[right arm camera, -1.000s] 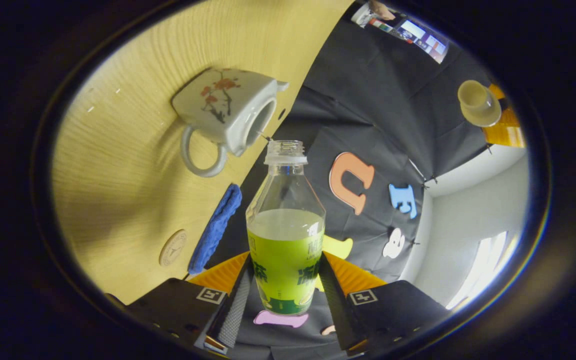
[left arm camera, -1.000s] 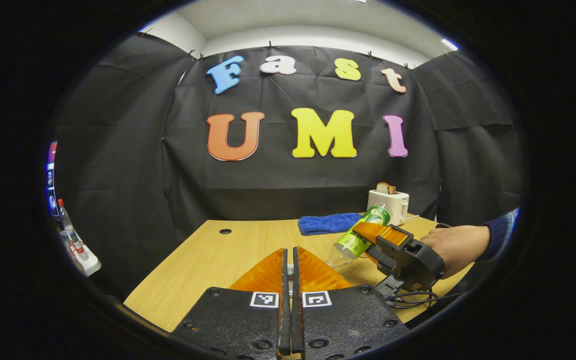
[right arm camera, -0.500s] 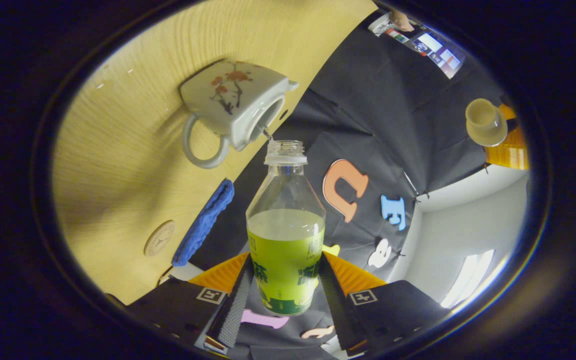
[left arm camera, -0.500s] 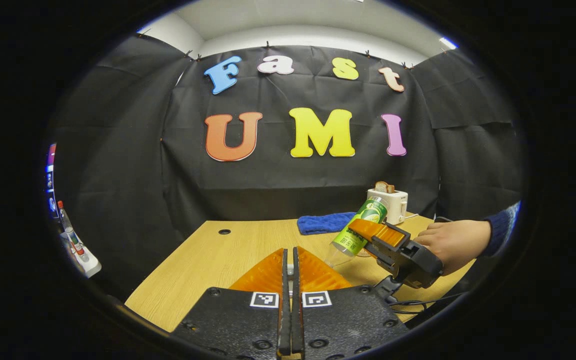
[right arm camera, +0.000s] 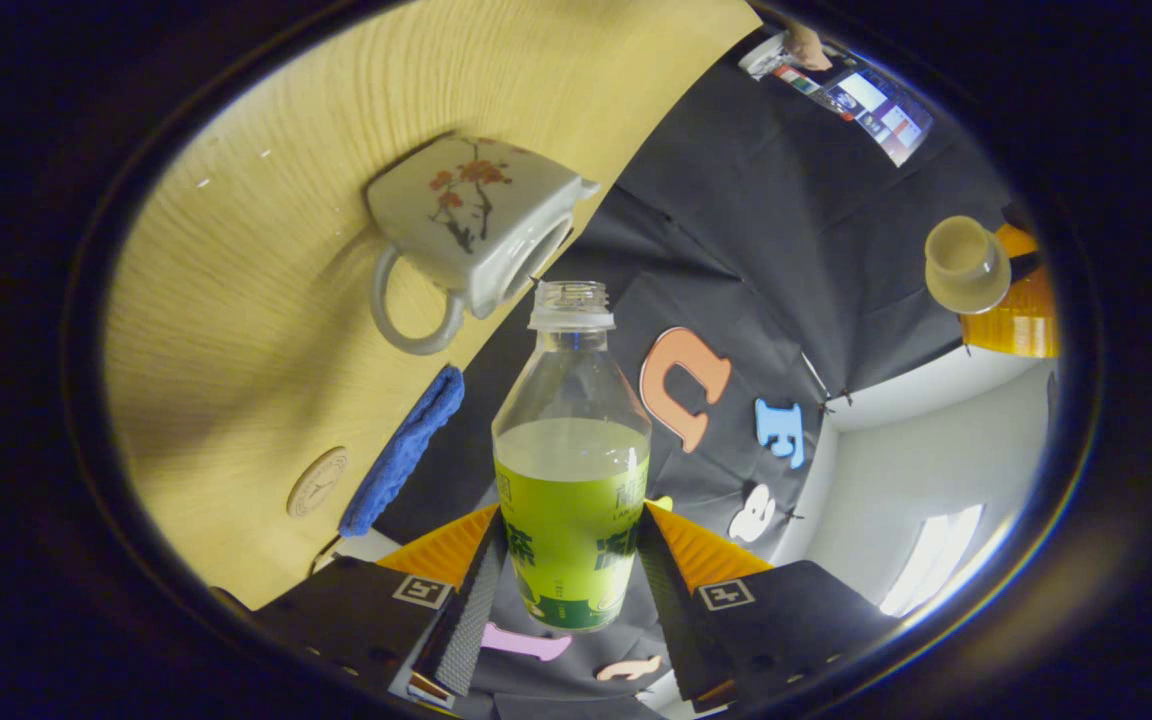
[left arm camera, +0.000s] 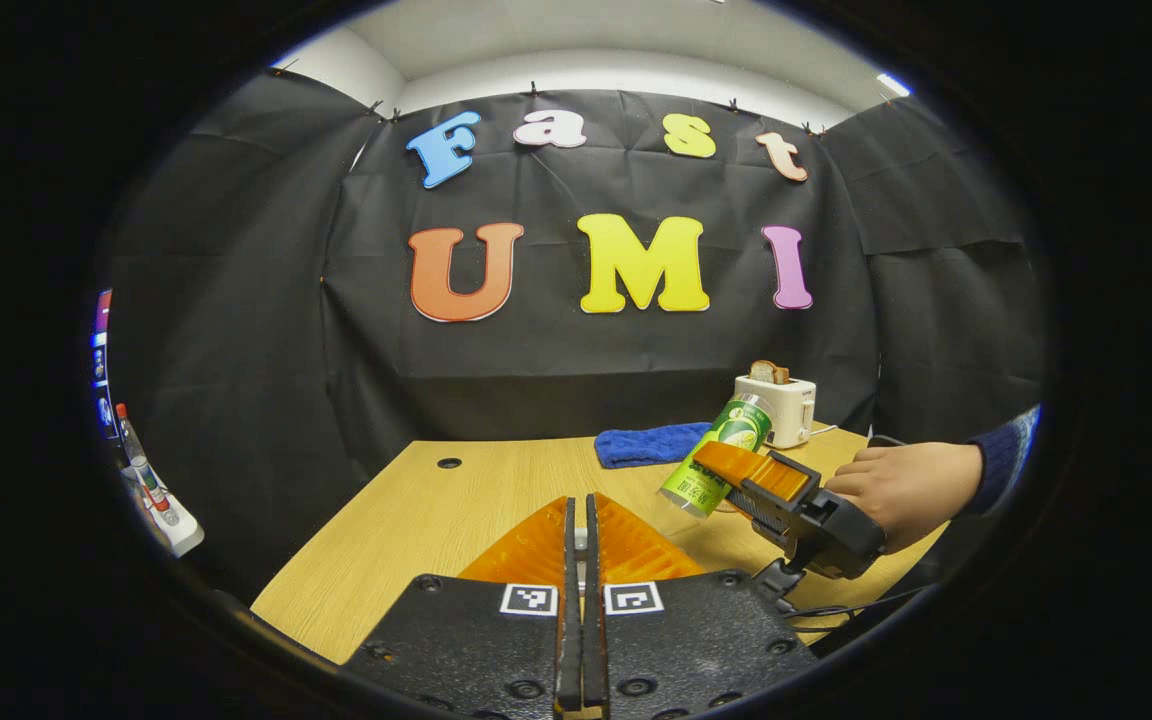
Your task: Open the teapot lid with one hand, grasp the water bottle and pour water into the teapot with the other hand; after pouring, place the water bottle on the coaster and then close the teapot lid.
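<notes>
Broadly, a light wooden table (left arm camera: 416,520) stands in a booth of black cloth (left arm camera: 236,300) under a pale ceiling (left arm camera: 626,40). On it, the right gripper view shows a white square ceramic teapot (right arm camera: 466,225) with red blossoms, lidless, and a round wooden coaster (right arm camera: 317,482) beside a folded blue towel (right arm camera: 401,452). The left gripper view adds a white toaster (left arm camera: 778,408) and a hand (left arm camera: 901,490). The right gripper (right arm camera: 568,570) is clamped with both fingers on the tilted, uncapped green-labelled plastic water bottle (right arm camera: 571,470), its mouth near the teapot's opening. The left gripper (left arm camera: 581,560) has its 2 fingers nearly together; the right gripper view shows the cream teapot lid (right arm camera: 966,265) in them.

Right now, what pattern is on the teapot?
Red blossoms on dark branches over a white teapot, best in the right gripper view.
</notes>
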`<state>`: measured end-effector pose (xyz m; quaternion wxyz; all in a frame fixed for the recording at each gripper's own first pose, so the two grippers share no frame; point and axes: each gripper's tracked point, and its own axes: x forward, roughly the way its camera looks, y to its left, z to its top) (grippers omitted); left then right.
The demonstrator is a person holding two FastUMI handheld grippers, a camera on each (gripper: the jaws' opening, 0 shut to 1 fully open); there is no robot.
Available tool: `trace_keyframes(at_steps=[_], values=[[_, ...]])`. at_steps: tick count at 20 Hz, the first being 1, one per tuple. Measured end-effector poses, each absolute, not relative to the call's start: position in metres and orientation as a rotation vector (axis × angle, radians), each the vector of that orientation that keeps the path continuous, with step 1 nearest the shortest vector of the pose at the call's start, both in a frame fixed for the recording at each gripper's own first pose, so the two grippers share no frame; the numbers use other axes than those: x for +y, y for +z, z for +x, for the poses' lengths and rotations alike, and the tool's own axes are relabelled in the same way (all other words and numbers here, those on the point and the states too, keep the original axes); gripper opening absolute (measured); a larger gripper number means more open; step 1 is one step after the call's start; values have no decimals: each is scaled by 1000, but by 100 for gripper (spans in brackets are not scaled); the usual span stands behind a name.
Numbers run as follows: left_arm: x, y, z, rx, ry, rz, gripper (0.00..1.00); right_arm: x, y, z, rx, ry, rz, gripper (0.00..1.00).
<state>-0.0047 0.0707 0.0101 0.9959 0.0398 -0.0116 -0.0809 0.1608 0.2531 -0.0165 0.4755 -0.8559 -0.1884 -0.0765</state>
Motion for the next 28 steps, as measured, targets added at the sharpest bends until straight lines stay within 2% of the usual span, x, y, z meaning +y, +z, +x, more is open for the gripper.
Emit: trace_keyframes(at_steps=[6,12,15,16,17,18,20,28], values=[[70,10,-6,-26,-164,83,3,250,-18,161,-458,-188,-2075,74],[72,13,-5,-33,-156,60,3,230,-40,167,-353,-112,-1838,74],[77,14,-3,-34,-141,51,4,224,-55,172,-274,-32,-1628,77],[78,14,-2,-35,-138,42,3,224,-59,172,-248,-1,-1545,74],[78,16,-1,-38,-136,33,3,222,-60,172,-226,18,-1469,77],[79,17,-1,-39,-134,25,3,221,-60,171,-207,34,-1397,74],[79,15,-1,-37,-130,19,3,217,-56,171,-181,49,-1257,77],[73,12,3,-34,-140,39,3,180,-24,183,-77,72,-728,74]])
